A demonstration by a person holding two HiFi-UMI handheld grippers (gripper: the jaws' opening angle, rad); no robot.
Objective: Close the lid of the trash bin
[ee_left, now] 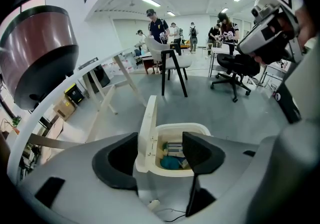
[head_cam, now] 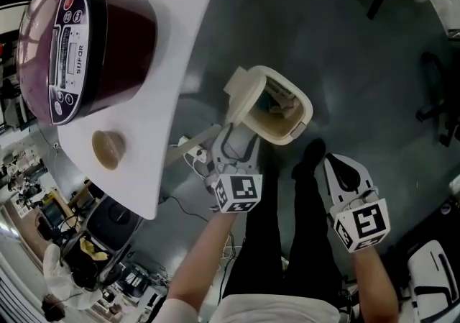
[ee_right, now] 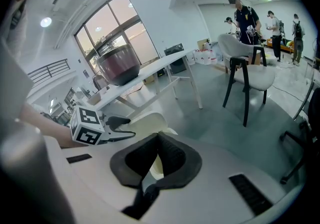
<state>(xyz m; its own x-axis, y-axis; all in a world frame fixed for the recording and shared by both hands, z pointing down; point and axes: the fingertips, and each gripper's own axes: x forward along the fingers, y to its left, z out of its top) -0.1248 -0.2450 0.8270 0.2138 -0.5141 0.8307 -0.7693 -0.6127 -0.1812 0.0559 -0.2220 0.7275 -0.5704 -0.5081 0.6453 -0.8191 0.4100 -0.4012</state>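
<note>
I'm holding the left gripper (ee_left: 160, 152) spread wide, pinching nothing. The trash bin (head_cam: 302, 114) is sitting on the floor at its twelve o'clock, lid (ee_left: 148, 128) standing upright. The right gripper (ee_right: 158, 140) is hanging pressed together, empty, at the bin's five o'clock.

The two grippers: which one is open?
The left gripper: its jaws stand wide apart, facing the raised lid of the trash bin. The right gripper has its jaws together.
</note>
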